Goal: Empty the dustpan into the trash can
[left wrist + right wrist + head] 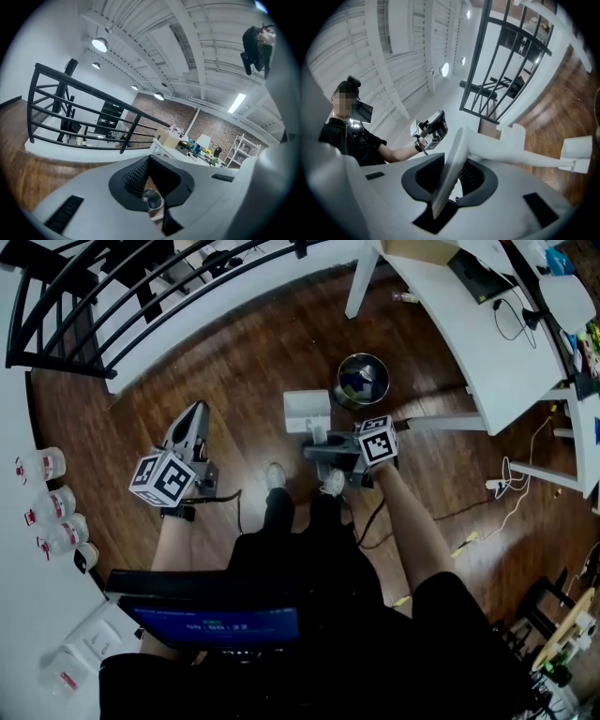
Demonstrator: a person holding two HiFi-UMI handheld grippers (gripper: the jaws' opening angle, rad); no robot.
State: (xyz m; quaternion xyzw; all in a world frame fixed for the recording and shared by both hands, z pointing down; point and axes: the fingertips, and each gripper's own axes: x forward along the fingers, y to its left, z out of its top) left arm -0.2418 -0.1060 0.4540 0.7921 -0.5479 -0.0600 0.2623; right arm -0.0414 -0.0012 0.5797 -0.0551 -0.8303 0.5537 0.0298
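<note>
Dustpan (307, 412), white, sits low just left of trash can (362, 381), handle pinched in right gripper (323, 451); left gripper (195, 418) pressed together, empty, well apart; rec. bring pan lip over can rim before tilting, firm grip, slow pour.

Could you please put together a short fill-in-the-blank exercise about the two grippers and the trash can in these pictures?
1. The right gripper is shut on the white ____.
2. The left gripper is shut and holds ____.
3. The metal trash can stands on a ____ floor.
Missing words: dustpan; nothing; wooden.
</note>
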